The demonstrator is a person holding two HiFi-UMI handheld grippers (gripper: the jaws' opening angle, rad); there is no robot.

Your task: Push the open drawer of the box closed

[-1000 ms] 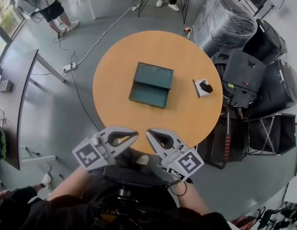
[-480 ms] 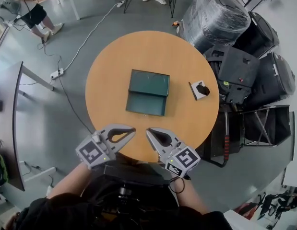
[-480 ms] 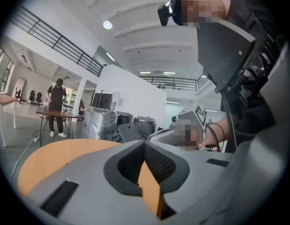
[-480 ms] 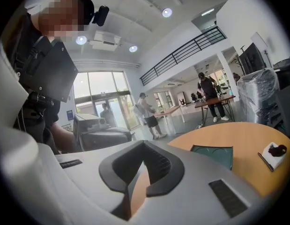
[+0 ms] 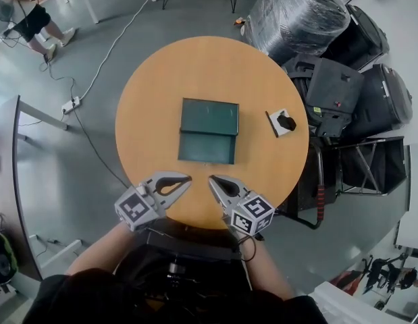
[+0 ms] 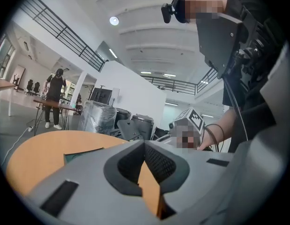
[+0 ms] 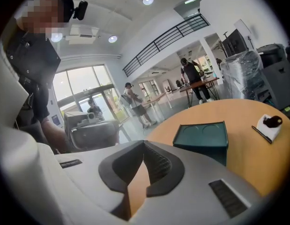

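A dark green box (image 5: pixel 210 116) lies in the middle of the round wooden table (image 5: pixel 148 86). Its open drawer (image 5: pixel 206 147) sticks out toward me. My left gripper (image 5: pixel 187 178) and right gripper (image 5: pixel 211 179) hover side by side over the table's near edge, short of the drawer and not touching it. Both are shut with nothing between the jaws. In the right gripper view the box (image 7: pixel 201 137) lies ahead, to the right of the shut right gripper (image 7: pixel 144 144). In the left gripper view only a corner of the box (image 6: pixel 81 153) shows, left of the shut left gripper (image 6: pixel 145 142).
A small white block with a black object on it (image 5: pixel 283 122) sits on the table to the right of the box. Black cases (image 5: pixel 330 90) and a wrapped bundle (image 5: pixel 296 15) crowd the floor at the right. A person (image 5: pixel 19 12) stands far off at the upper left.
Both grippers have come down and forward, from in front of my body to over the table's near edge, closer to the drawer. Their jaws stay shut.
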